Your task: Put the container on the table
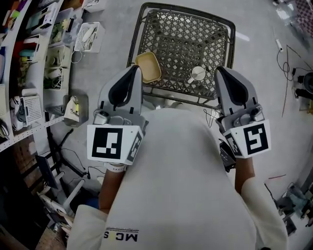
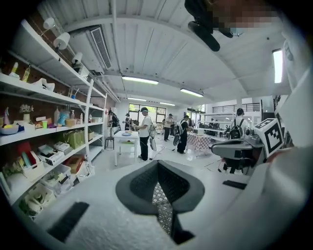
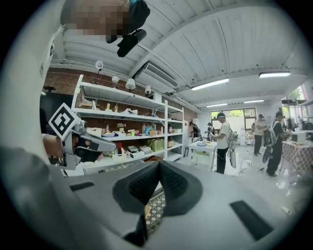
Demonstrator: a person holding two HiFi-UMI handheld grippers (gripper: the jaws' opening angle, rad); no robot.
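Observation:
A yellow rectangular container [image 1: 148,67] lies empty at the near left of a dark wire-mesh table [image 1: 186,12], which I see from above. A small white round cup [image 1: 197,74] rests on the mesh to its right. My left gripper [image 1: 136,69] is held close to my body, its tip just left of the container and above it. My right gripper [image 1: 219,71] hovers past the table's near right corner. Both are shut with nothing between the jaws. In the left gripper view the gripper [image 2: 157,164] shows only mesh [image 2: 161,207] through its gap. The right gripper [image 3: 159,164] shows the same.
Shelves [image 1: 34,58] full of bins and small items line the left side. Cables [image 1: 286,63] trail over the grey floor at the right. Several people [image 2: 144,132] stand far off round a white table [image 2: 124,139] in the room.

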